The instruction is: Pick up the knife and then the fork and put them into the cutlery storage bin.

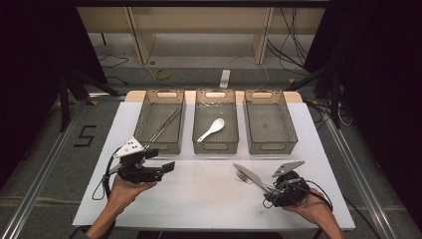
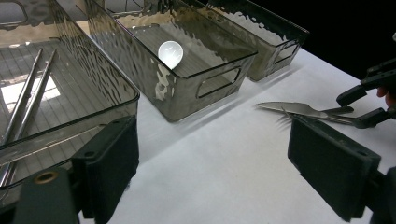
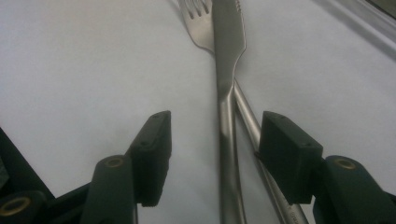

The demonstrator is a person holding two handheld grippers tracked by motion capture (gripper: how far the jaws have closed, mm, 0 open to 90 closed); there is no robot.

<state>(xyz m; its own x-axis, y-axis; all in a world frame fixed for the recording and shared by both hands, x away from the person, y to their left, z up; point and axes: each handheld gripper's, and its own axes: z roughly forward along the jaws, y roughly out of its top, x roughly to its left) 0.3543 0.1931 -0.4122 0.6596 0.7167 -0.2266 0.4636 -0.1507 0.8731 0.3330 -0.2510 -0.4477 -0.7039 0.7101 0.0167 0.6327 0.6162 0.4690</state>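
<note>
Two black hand-held grippers (image 1: pixel 164 167) (image 1: pixel 268 191), grey three-cornered top plates, trailing black cables.

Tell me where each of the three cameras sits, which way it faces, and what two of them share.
High view: above the person's side, facing forward and down on the white table, three bins, both forearms and grippers.
Left gripper view: rides the left gripper, facing across the table at the spoon bin; own open jaws show, right gripper farther off.
Right gripper view: rides the right gripper, facing low along the tabletop; open jaws flank the handles.
Shared: all three show the knife crossing the fork.
</note>
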